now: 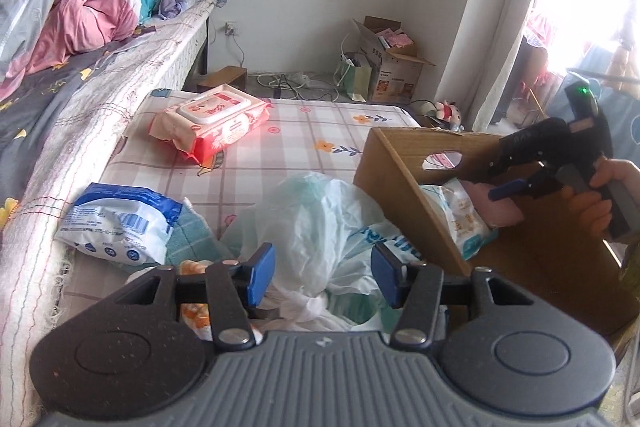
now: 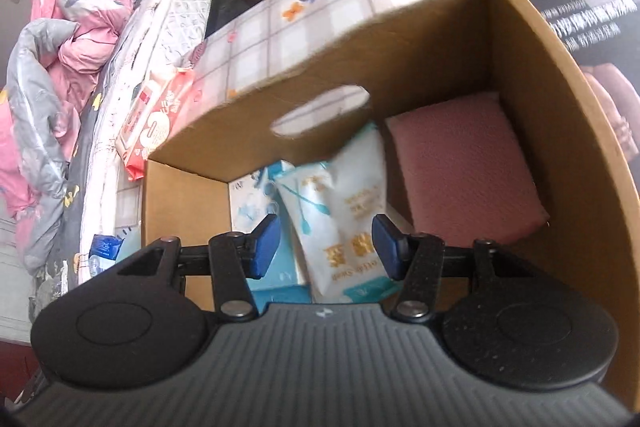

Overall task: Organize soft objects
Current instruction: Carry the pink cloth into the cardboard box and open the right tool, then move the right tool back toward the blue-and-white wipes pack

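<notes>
Over the checked mattress cover, the left wrist view showed the left gripper (image 1: 323, 277) with its jaws spread and empty, hovering just above a crumpled, translucent white plastic bag (image 1: 316, 223). Beside it stood an open brown cardboard box (image 1: 404, 187) with an oval hand-hole, and the right gripper (image 1: 505, 191) reached down inside it. Still lying out on the cover were a glossy blue-and-white soft pack (image 1: 120, 223) and a red-and-white wipes pack with a hard flip lid (image 1: 212, 123), well apart from each other.

From the right wrist view, the right gripper (image 2: 325, 247) hung inside the box (image 2: 532, 39), jaws spread, holding nothing. Below it lay a slick white pouch of cotton swabs (image 2: 344, 195), leaning on pale blue packets, just beside a flat, dusty-pink textured pad (image 2: 460, 163) against the wall.

The thin bag looked likely to slip or bunch if pinched by a loose fold, and it might drag hidden items with it. A careless withdrawal could catch the box's rim and tip it.
</notes>
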Action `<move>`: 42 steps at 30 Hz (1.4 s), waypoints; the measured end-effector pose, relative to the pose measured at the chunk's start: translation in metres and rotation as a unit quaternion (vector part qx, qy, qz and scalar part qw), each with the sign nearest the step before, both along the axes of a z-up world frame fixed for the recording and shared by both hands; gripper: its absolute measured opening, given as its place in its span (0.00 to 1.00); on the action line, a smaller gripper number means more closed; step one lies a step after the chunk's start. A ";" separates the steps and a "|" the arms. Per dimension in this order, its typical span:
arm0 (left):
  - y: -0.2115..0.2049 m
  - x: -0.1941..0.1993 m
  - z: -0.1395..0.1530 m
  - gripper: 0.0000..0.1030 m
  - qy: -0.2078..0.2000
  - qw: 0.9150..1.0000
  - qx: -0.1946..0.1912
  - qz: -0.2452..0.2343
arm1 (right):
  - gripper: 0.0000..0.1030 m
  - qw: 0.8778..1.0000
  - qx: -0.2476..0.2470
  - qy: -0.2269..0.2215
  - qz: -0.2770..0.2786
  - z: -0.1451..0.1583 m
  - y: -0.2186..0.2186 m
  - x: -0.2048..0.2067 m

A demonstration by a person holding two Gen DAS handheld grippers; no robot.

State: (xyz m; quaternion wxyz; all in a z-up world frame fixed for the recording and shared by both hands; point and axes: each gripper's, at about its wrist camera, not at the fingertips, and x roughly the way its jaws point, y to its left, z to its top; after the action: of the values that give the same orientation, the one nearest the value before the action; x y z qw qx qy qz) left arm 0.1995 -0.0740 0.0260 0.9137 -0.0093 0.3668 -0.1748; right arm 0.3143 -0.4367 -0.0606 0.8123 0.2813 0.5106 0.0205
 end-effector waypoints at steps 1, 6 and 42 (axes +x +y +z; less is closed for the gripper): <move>0.003 -0.002 0.000 0.58 -0.002 1.000 0.000 0.003 | 0.49 1.000 -0.012 -0.006 -0.008 0.004 0.001 0.001; 0.021 -0.006 -0.002 0.64 -0.009 1.000 0.004 0.022 | 0.50 0.996 -0.085 -0.016 -0.038 0.001 -0.003 0.004; 0.118 -0.018 -0.001 0.79 -0.026 0.991 0.023 0.126 | 0.56 0.994 -0.004 -0.102 0.046 0.073 0.066 -0.024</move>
State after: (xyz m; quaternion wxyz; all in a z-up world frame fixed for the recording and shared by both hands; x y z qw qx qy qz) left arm 0.1813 0.0438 0.0252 0.9376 -0.0297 0.3429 -0.0502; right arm 0.2903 -0.3703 0.0125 0.8597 0.2506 0.4371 0.0840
